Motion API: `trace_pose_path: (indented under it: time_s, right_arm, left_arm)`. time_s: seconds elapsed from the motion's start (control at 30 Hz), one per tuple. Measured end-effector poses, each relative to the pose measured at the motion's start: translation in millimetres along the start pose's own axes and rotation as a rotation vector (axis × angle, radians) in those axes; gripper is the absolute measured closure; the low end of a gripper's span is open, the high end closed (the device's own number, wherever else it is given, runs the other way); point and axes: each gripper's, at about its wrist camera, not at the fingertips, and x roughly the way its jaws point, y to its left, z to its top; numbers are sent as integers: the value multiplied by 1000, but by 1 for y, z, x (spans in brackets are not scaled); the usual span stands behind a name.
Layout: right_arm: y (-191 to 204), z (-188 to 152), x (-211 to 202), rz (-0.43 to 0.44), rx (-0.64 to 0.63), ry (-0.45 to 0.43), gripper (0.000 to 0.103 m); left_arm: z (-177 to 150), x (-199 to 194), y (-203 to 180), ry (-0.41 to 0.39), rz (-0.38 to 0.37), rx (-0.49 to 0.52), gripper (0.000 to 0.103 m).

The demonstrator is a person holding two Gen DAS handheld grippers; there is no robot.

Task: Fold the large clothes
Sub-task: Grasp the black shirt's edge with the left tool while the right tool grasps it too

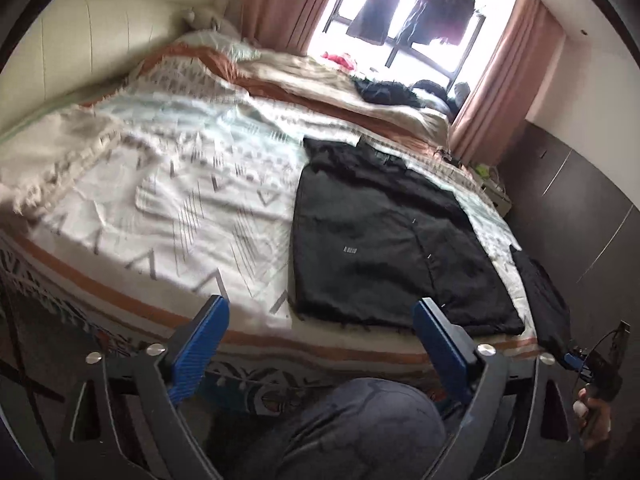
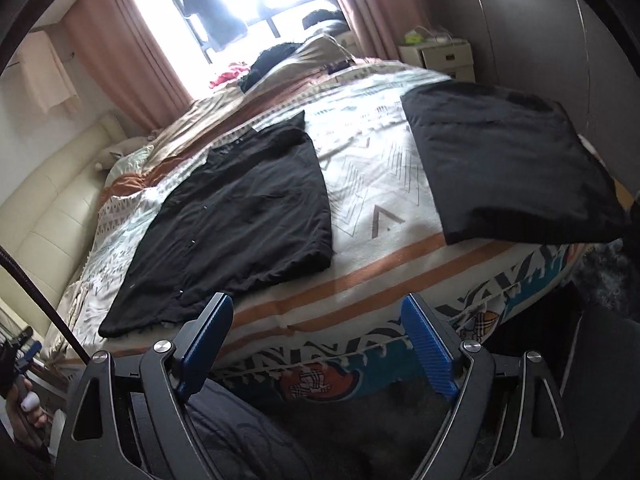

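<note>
A large black jacket (image 1: 384,236) lies flat on the patterned bed cover, partly folded, its hem near the bed's front edge; it also shows in the right wrist view (image 2: 240,216). A second black garment (image 2: 504,160), folded into a rectangle, lies at the bed's right corner; its edge shows in the left wrist view (image 1: 540,296). My left gripper (image 1: 320,344) is open and empty, held before the bed's edge, below the jacket's hem. My right gripper (image 2: 320,340) is open and empty, before the bed's edge between the two garments.
The bed (image 1: 168,184) has a rumpled duvet and dark clothes piled at the far end by the window (image 1: 400,8). A cream headboard (image 2: 48,208) is on the left. A nightstand (image 2: 436,56) and dark wardrobe doors (image 1: 580,200) stand right. My knee (image 1: 360,428) is below.
</note>
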Motion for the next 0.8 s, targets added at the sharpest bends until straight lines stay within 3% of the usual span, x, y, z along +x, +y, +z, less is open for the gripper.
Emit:
trace_pose_path:
  time_s: [0.1,0.17,0.3,0.5,0.7,0.73,0.8]
  right_arm:
    - [2,0,16,16,18,19,18]
    - [4,3,29,30,27,31,19]
    - [5,10,60,68,73,72,33]
    - [4,23,107,80,123,128,48]
    - [-4,29,142,49,209,157,49]
    - [-6,30,146,52,220,158,49]
    - [-5,33,151,63,236,149,49]
  left_arm:
    - [1,22,4,27,-23,-13,13]
    - [1,40,7,54,-43,-27,23]
    - [3,80,14,143,-46,-52,42]
    - [8,121,24,219,-67,-85,50]
    - [12,154,33,292,-58,-123,54]
    - [12,160,35,308,-56,-137,61]
    - [14,168,38,318,-82,-167,62]
